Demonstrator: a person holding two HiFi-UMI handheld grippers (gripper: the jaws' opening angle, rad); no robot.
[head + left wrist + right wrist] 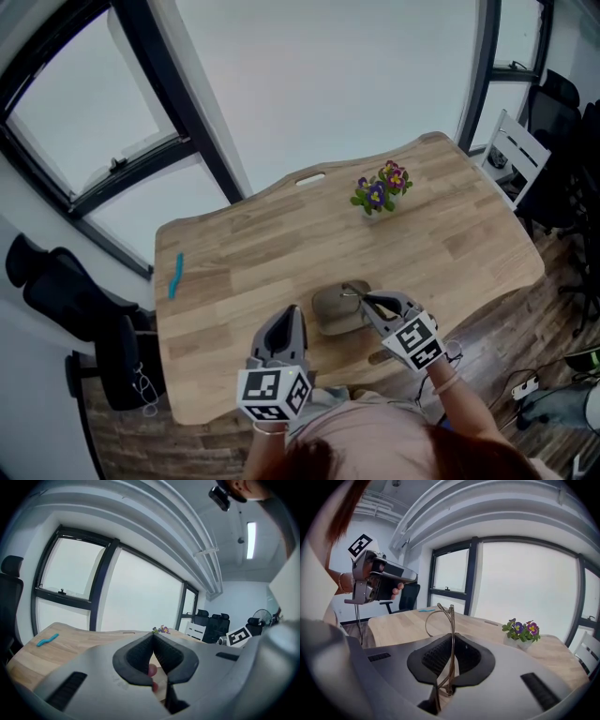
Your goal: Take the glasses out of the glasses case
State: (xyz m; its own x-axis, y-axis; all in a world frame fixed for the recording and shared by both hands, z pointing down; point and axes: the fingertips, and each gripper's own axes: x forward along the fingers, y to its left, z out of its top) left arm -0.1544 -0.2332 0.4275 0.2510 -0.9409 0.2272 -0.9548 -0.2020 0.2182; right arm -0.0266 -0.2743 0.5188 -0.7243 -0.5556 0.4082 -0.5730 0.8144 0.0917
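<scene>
The open grey-tan glasses case (330, 311) lies on the wooden table (281, 244) near its front edge. My right gripper (364, 302) is just right of the case, over its right end, and is shut on thin metal-framed glasses (351, 292). In the right gripper view the glasses (451, 618) stand upright, pinched between the jaws, one lens rim curving left. My left gripper (292, 316) is held left of the case, its jaws shut with nothing between them (152, 635). It also shows raised in the air in the right gripper view (377, 581).
A small pot of purple flowers (380, 195) stands at the table's far right. A blue object (175, 275) lies near the left edge. A white chair (517, 155) is beyond the right end, a black office chair (66, 295) on the left.
</scene>
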